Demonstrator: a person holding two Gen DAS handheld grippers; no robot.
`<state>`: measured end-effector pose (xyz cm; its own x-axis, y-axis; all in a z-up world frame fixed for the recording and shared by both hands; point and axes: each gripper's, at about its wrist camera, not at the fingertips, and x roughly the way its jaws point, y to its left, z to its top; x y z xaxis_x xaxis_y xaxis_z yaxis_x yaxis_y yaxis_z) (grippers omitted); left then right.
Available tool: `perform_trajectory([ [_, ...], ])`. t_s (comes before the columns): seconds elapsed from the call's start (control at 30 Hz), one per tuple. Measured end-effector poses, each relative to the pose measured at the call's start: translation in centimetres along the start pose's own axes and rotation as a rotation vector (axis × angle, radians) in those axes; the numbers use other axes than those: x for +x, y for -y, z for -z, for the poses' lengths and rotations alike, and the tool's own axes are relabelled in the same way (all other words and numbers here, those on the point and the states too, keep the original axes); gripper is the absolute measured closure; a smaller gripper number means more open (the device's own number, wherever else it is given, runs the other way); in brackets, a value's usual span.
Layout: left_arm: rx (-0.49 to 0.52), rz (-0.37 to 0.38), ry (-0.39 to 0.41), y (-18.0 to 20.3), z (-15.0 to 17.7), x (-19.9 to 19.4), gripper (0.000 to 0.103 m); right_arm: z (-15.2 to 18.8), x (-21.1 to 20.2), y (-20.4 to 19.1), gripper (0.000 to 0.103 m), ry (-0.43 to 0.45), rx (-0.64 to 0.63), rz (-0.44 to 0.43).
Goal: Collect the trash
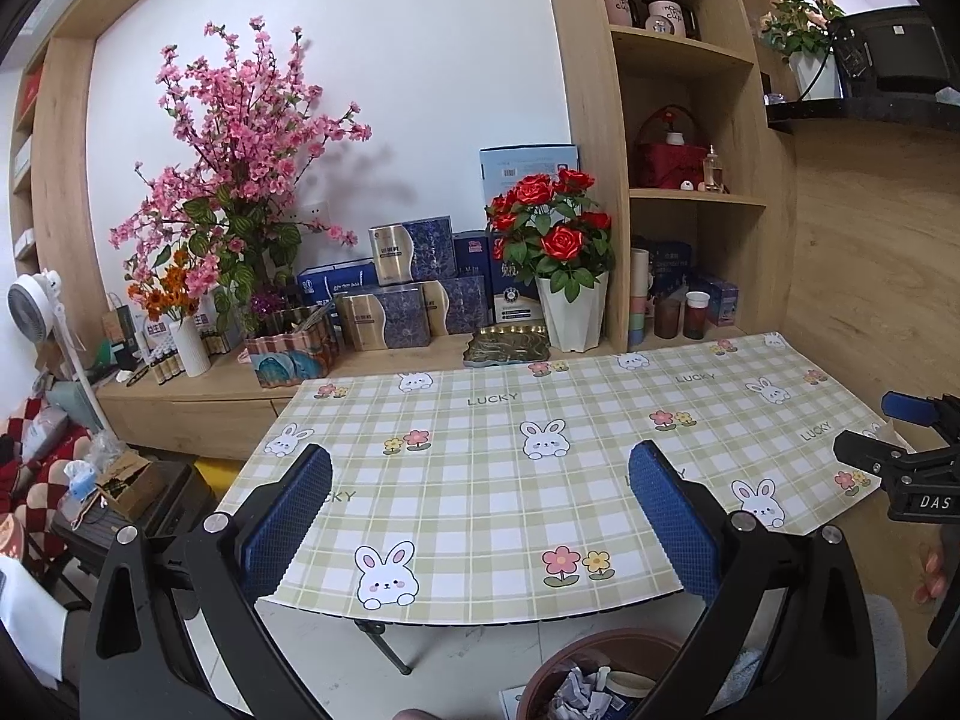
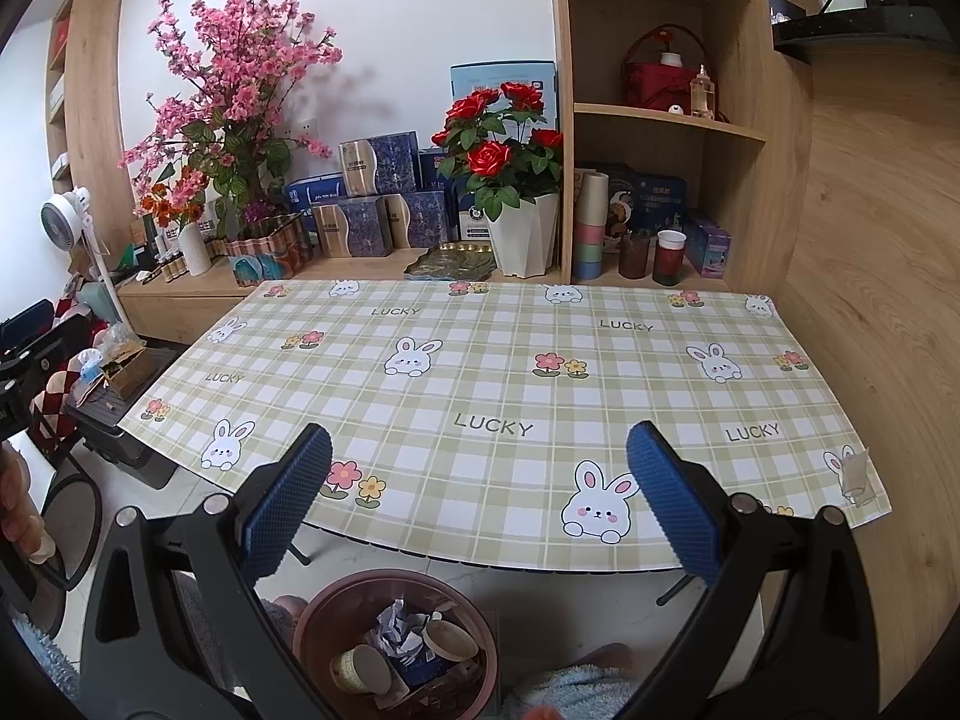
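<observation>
Right wrist view: both grippers, right gripper (image 2: 479,456) and left gripper (image 1: 480,471), hold their jaws apart and empty above the checked tabletop (image 2: 600,360). Below its near edge, one brown bin (image 2: 312,618) holds crumpled paper (image 2: 393,630) and two paper cups (image 2: 447,639).

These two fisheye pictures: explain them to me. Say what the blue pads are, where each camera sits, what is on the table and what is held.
A person holds two hand grippers, each with a camera looking along its blue-padded fingers. One picture comes from the left gripper, the other from the right gripper. Both are open and hold nothing. The green checked rabbit-print tablecloth carries no loose items; only a small clear piece at its right corner, hard to identify. Below the table edge, the round brown waste bin already holds crumpled paper and paper cups.
</observation>
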<state>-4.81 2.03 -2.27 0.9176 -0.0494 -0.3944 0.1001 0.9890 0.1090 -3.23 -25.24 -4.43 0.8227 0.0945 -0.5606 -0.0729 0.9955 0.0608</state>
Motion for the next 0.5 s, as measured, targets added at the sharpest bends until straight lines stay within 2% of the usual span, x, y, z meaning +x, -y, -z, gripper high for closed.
perform_trajectory([
  [0.5,0.008,0.002,-0.017,0.01,0.27,0.26,0.006,0.04,0.00,-0.07,0.006,0.001,0.000,0.002],
])
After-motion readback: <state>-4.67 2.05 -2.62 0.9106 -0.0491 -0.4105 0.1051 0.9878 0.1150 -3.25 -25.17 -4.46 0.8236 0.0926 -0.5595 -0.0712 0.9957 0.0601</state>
